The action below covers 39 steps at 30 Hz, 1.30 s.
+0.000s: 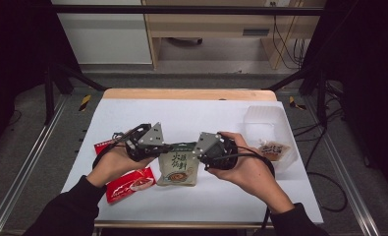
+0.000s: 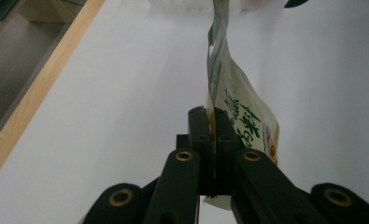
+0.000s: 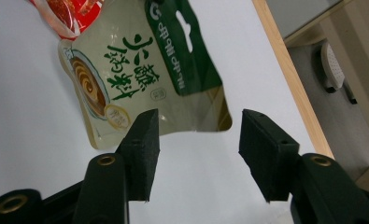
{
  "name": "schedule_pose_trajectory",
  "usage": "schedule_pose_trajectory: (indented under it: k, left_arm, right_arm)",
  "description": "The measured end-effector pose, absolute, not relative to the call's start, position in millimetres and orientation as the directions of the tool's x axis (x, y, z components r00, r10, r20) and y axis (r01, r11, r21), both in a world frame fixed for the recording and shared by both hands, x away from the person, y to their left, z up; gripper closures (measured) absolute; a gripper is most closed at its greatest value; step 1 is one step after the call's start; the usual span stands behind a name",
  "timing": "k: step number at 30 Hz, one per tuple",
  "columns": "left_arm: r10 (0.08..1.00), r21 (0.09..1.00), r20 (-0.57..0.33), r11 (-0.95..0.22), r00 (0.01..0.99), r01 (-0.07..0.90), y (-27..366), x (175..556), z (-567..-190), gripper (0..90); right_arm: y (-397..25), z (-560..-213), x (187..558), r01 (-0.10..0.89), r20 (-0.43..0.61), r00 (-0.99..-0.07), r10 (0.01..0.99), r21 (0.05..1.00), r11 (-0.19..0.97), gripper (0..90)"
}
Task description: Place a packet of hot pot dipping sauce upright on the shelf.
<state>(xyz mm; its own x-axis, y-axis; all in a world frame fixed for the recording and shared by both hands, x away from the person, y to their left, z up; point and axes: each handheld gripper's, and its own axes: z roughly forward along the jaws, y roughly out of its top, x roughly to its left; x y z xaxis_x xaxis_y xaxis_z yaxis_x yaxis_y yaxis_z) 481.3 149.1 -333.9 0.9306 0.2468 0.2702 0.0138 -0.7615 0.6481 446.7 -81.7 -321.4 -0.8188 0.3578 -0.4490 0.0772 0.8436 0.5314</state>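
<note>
White tabletop (image 1: 191, 115) with light wooden far edge (image 1: 186, 94), grey floor (image 1: 34, 162) around it, pale wooden cabinet (image 1: 216, 22) beyond, black metal frame bar (image 1: 181, 9) overhead, dim light

Pouch (image 1: 178, 167): cream body, dark green band along top edge, green characters, brown swirl bowl picture, small yellow badge.
Red packet (image 1: 130, 183): bright red, white lettering, food picture.
Table sheet (image 1: 191, 115): plain white; far table edge (image 1: 186, 94) pale wood.
Container (image 1: 270, 129): clear, brown-patterned packet (image 1: 272, 150) inside.
Left gripper (image 2: 211, 116) and right gripper (image 3: 198, 135): black jaws, brass-coloured rivets, grey plates on top.
</note>
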Motion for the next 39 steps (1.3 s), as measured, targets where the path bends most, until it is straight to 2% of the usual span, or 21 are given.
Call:
schedule_pose_trajectory:
  k: [9,18,28,35,38,39]
  left_arm:
    - [0.201,0.637,0.280,-0.771,0.939,-0.025,144.5,473.6,-330.1,89.9]
    - [0.176,0.628,0.285,-0.777,0.942,-0.045,141.2,471.0,-329.8,89.9]
    - [0.159,0.635,0.282,-0.770,0.946,-0.061,142.6,467.6,-328.4,89.9]
    - [0.169,0.645,0.269,-0.763,0.948,-0.047,147.0,468.1,-331.8,89.6]
    - [0.183,0.655,0.260,-0.755,0.948,-0.034,149.9,468.9,-334.2,88.1]
    - [0.196,0.664,0.256,-0.747,0.947,-0.025,151.4,469.3,-335.2,84.7]
  right_arm:
    - [-76.0,-320.5,456.9,0.077,-0.402,-0.855,0.326,0.524,0.848,54.7]
    - [-68.6,-329.4,466.1,0.090,-0.327,-0.904,0.275,0.484,0.871,56.4]
    - [-61.0,-339.2,470.8,0.104,-0.280,-0.925,0.256,0.461,0.881,72.3]
    - [-56.4,-340.3,472.2,0.093,-0.251,-0.942,0.222,0.441,0.893,89.3]
    - [-55.4,-340.3,472.9,0.096,-0.239,-0.946,0.219,0.440,0.893,90.0]
    - [-54.5,-340.2,473.2,0.098,-0.238,-0.946,0.219,0.436,0.894,90.0]
